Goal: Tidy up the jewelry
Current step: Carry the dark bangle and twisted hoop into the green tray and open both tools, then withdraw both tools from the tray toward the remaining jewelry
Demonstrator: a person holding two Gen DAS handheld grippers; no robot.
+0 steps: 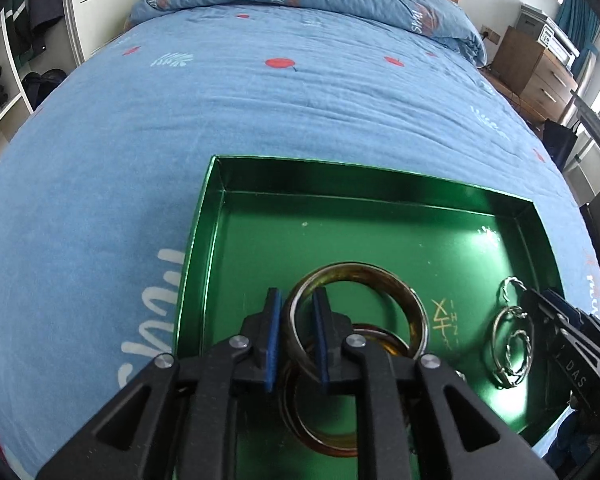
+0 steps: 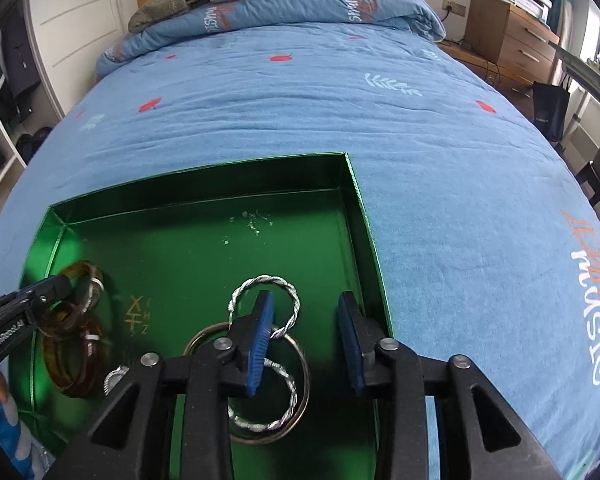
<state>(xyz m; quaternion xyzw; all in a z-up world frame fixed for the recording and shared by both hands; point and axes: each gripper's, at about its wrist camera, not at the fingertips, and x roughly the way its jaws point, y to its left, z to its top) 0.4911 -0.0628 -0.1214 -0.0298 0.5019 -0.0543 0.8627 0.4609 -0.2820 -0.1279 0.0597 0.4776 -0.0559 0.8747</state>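
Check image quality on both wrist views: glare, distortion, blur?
Left wrist: heavy fisheye bends the bed; window glare on the green tray floor at right; sharp. Right wrist: same barrel distortion, dark corner vignette, soft sheen on tray floor, left claw slightly soft at the edge.

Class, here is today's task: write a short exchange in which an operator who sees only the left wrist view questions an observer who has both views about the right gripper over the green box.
Operator: My left wrist view shows the right gripper only from the side. Are its jaws open?
Observer: Yes. The right wrist view shows a clear gap between its blue pads.
Operator: Is anything in that gap?
Observer: One side of the twisted silver bangle lies in it, but the pads are not pressing on it.
Operator: How close is it to the edge of the green box?
Observer: Its outer pad stands just inside the box's right wall.
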